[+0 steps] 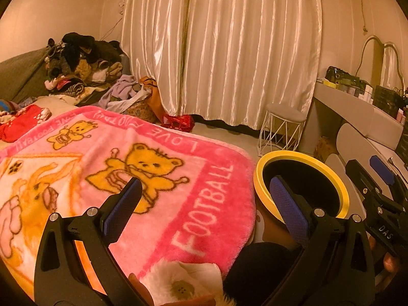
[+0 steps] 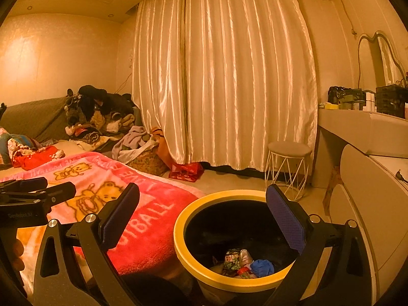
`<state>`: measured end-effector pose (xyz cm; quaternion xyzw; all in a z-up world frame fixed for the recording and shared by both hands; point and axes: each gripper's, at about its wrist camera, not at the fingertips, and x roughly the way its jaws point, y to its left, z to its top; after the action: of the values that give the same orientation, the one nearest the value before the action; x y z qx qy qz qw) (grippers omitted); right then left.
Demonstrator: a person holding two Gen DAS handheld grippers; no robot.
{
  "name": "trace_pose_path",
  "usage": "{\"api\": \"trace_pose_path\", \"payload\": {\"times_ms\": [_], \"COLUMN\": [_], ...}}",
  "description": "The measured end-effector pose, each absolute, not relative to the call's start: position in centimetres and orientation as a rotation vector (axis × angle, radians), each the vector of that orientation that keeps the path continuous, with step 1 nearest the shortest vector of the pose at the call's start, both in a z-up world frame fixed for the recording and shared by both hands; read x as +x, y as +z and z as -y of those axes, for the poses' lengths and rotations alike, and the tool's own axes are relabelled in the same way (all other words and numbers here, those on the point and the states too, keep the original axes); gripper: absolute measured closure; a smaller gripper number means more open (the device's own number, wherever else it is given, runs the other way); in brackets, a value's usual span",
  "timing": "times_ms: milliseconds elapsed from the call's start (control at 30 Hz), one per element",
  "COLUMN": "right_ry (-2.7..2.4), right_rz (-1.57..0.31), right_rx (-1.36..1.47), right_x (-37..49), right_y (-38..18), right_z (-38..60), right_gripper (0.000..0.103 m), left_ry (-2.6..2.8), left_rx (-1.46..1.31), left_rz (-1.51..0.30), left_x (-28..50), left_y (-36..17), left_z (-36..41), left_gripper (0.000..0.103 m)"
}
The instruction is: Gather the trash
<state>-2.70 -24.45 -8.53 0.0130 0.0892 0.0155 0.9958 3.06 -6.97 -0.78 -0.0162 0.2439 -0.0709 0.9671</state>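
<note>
Left gripper (image 1: 204, 204): jaws wide apart, holding nothing, poised over the blanket (image 1: 122, 178) at the bed's near right corner.
Right gripper (image 2: 202, 216): jaws wide apart and empty, above the bin (image 2: 178, 232).
Bin: stands on the floor, just beside the bed's right edge; wrappers and a blue wad (image 2: 262, 267) lie at its bottom.
Trash still out: none clearly visible on the bed.
Doing it well: search the bed before reaching; carry each find past the yellow rim, then let go.
</note>
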Motion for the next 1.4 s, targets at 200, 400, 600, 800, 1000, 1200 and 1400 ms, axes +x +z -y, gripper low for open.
{"api": "trace_pose_path", "payload": {"times_ms": [200,400,600,800,1000,1200,1400], "right_ry": [0.029,0.028,0.026,0.025,0.020,0.019,0.019], "right_rz": [-0.178,-0.182,-0.174,-0.173,-0.172,-0.172,-0.171], "right_rx": [0.026,0.027,0.029,0.030,0.033,0.034,0.034], "right_x": [-2.73,-2.67,-2.72,-2.68,-2.61,-2.55,-2.60], "right_y": [-8.40,-8.44,-8.39,-8.48,-8.34,-8.22,-8.33], "right_z": [24.56,24.59,24.72,24.83,24.90,24.99,25.02], "right_gripper": [0.006,0.006,0.006,0.006,0.006,0.006,0.006], "left_ry": [-0.142,-0.141,-0.141,-0.142,-0.143,-0.144,-0.143], "left_rx": [-0.033,-0.030,-0.032,-0.032,-0.033,-0.033,-0.033], "left_rz": [-0.494,-0.495,-0.495,-0.495,-0.494,-0.495,-0.498], "left_x": [3.05,3.04,3.02,3.05,3.07,3.07,3.08], "left_y": [-0.71,-0.72,-0.70,-0.72,-0.70,-0.70,-0.70], "left_z": [7.16,7.19,7.25,7.28,7.24,7.22,7.28], "left_gripper": [0.011,0.011,0.011,0.011,0.011,0.011,0.011]}}
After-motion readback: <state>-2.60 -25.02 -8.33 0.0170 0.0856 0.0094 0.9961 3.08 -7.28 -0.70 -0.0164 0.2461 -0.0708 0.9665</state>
